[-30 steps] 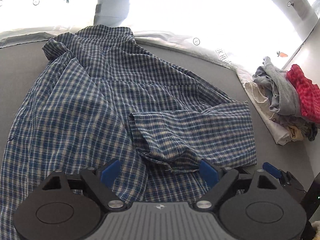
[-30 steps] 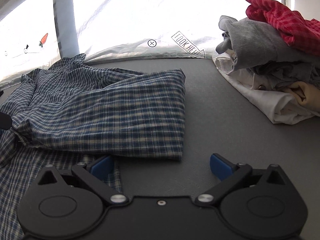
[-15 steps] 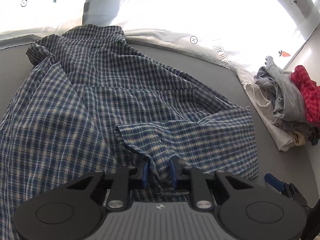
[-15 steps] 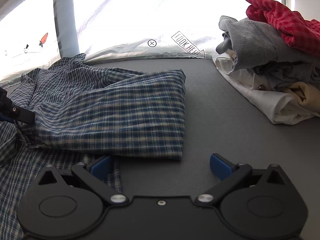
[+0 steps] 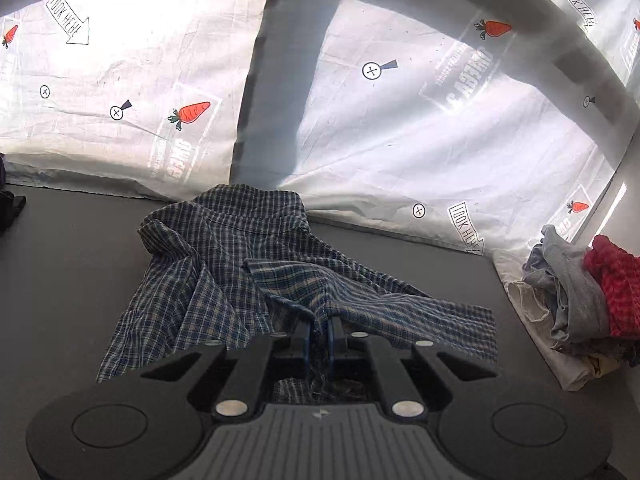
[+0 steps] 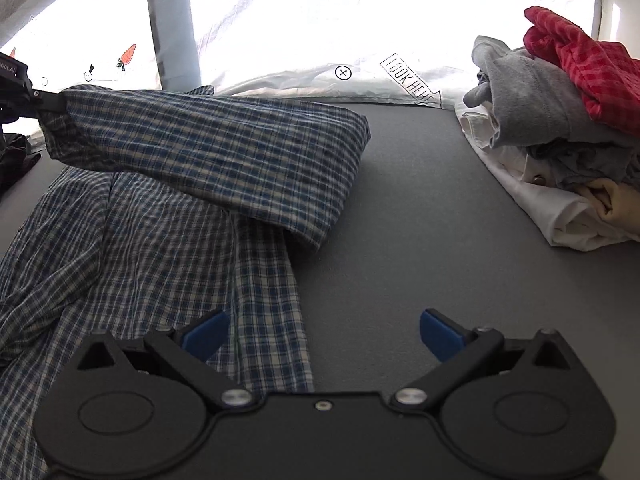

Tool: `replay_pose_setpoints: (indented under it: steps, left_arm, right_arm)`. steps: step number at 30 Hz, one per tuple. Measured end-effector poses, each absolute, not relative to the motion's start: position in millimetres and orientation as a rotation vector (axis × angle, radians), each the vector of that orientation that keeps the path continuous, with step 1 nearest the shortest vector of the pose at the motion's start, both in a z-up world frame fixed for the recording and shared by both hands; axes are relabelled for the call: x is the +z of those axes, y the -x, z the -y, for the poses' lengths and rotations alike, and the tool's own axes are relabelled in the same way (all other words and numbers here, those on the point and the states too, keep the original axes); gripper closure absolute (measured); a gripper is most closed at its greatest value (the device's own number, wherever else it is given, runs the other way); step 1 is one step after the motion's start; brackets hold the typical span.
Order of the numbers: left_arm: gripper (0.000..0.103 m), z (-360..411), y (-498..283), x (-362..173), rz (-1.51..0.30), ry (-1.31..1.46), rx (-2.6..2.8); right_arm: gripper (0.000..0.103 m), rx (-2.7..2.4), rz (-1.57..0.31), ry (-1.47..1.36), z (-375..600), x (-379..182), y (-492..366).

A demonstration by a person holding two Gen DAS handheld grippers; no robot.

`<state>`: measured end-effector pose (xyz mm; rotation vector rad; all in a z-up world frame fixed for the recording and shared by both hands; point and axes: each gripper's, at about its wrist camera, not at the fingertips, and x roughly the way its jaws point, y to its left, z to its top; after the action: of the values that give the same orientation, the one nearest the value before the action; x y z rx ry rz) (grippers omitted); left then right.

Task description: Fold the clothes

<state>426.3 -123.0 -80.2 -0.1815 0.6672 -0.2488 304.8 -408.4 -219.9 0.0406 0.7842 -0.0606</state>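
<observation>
Plaid shirt (image 5: 224, 264) sleeve pinched by just-closed left tool (image 5: 319, 334), right tool (image 6: 322, 330) spread, "LOOK HERE" sheet (image 5: 400, 152)

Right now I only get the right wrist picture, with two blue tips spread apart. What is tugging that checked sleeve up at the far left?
Observer: The left gripper. Its jaws have just been closing and now pinch the sleeve of the plaid shirt.
Operator: Is the whole shirt off the table?
Observer: No. In the left view only the pinched part rises; the collar end lies on the grey table.
Operator: Anything past the shirt on the left?
Observer: Yes, a dark bundle at the table's far left edge; what it is, I cannot tell.
</observation>
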Motion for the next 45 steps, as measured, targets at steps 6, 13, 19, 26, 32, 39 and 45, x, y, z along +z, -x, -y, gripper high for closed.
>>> replay_pose_setpoints:
  steps: [6, 13, 19, 26, 32, 39, 45]
  left_arm:
    - [0.094, 68, -433, -62, -0.604, 0.169, -0.153]
    - [0.094, -5, -434, -66, -0.609, 0.231, -0.059]
    - [0.094, -46, -449, -60, -0.586, 0.254, -0.048]
    - [0.095, -93, -481, -31, -0.482, 0.272, -0.011]
    - [0.095, -140, -496, -29, -0.441, 0.273, 0.118]
    - [0.084, -168, -484, -104, -0.734, 0.318, 0.254]
    - [0.058, -113, -432, -130, -0.846, 0.338, 0.238]
  right_arm:
    - [0.0, -0.044, -0.813, -0.003, 373, -218, -299]
    - [0.0, -0.133, -0.842, 0.019, 343, -217, -304]
    - [0.0, -0.182, -0.859, 0.134, 309, -212, -313]
    - [0.0, -0.184, -0.816, 0.17, 278, -188, -326]
    - [0.0, -0.15, -0.802, 0.178, 252, -181, -334]
    - [0.0, -0.113, -0.868, 0.181, 242, -194, -319]
    - [0.0, -0.131, -0.865, 0.14, 253, -189, -299]
